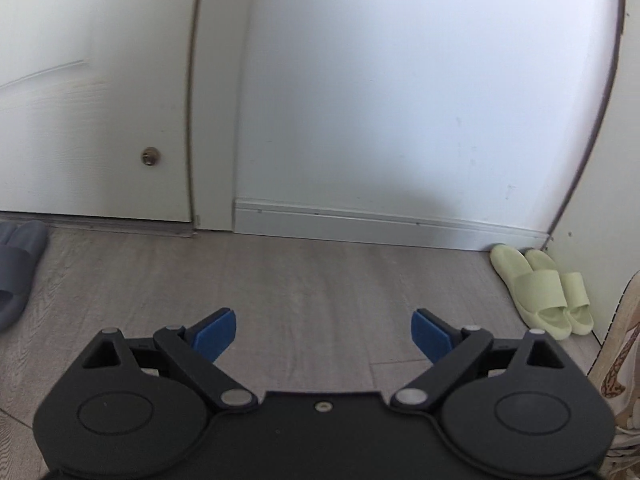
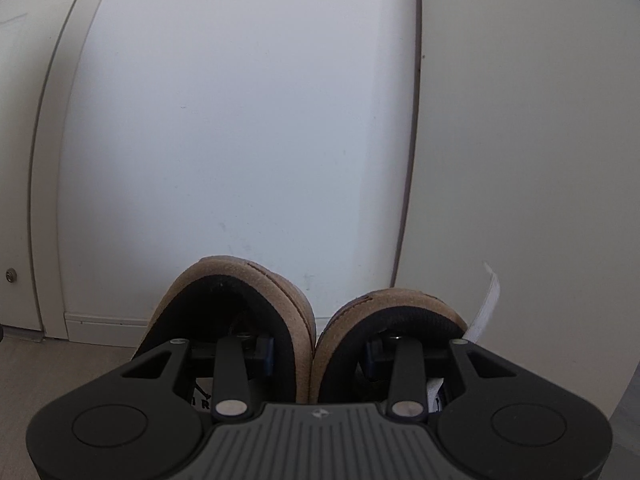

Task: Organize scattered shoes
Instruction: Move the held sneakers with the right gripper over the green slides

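My right gripper [image 2: 320, 354] is shut on a pair of tan suede shoes [image 2: 296, 312] with black lining. One finger sits inside each shoe, and the two inner walls are pinched together between them. The pair is held off the floor in front of a white wall. My left gripper [image 1: 324, 336] is open above the grey wood floor, with nothing between its blue pads [image 1: 216, 334]. A pair of pale green slippers [image 1: 540, 292] lies side by side in the right corner by the baseboard. A grey slipper [image 1: 18, 272] lies at the far left near the door.
A white door [image 1: 100, 120] with a small metal fitting [image 1: 150, 157] stands at the left, and a white wall with a baseboard [image 1: 380, 224] is ahead. A beige patterned object [image 1: 624, 360] shows at the right edge. A white tag [image 2: 486, 304] sticks up from the right shoe.
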### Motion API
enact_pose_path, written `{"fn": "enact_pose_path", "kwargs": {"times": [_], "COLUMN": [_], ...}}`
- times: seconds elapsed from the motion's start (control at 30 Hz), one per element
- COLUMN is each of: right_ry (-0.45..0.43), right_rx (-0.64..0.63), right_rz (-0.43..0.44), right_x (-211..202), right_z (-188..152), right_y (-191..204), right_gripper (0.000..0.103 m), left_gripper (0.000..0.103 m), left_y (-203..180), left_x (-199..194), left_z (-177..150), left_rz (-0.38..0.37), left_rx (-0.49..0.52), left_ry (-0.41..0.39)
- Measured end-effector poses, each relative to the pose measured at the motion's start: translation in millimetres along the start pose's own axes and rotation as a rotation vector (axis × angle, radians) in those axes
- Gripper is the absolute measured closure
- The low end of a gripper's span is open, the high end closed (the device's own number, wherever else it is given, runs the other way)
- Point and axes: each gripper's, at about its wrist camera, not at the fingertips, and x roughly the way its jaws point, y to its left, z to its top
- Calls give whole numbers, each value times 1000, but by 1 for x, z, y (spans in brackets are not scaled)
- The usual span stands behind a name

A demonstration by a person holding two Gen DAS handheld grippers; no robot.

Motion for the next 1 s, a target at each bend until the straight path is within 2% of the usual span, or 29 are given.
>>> {"fn": "enact_pose_path", "kwargs": {"times": [0.17, 0.3, 0.47, 0.57, 0.77, 0.93, 1.0], "right_ry": [70, 124, 189, 211, 271, 343, 372], "right_rx": [-29, -77, -70, -30, -4, 29, 32], "right_rz": [-43, -45, -3, 32, 108, 147, 152], "right_x": [27, 50, 84, 106, 154, 201, 200], "right_z": [-19, -29, -39, -26, -23, -39, -47], "right_y": [-54, -76, -86, -115, -146, -156, -168], "right_gripper": [63, 63, 63, 63, 62, 62, 62], "left_gripper": [8, 8, 8, 8, 8, 8, 8], "left_y": [-41, -59, -82, -94, -114, -120, -119], "left_x": [16, 34, 53, 63, 75, 80, 83], "left_z": [0, 0, -3, -6, -10, -13, -14], "left_rz": [-34, -41, -56, -61, -79, -78, -81], "left_rx": [67, 94, 103, 122, 161, 174, 166], "left_ry": [21, 57, 97, 111, 125, 137, 150]}}
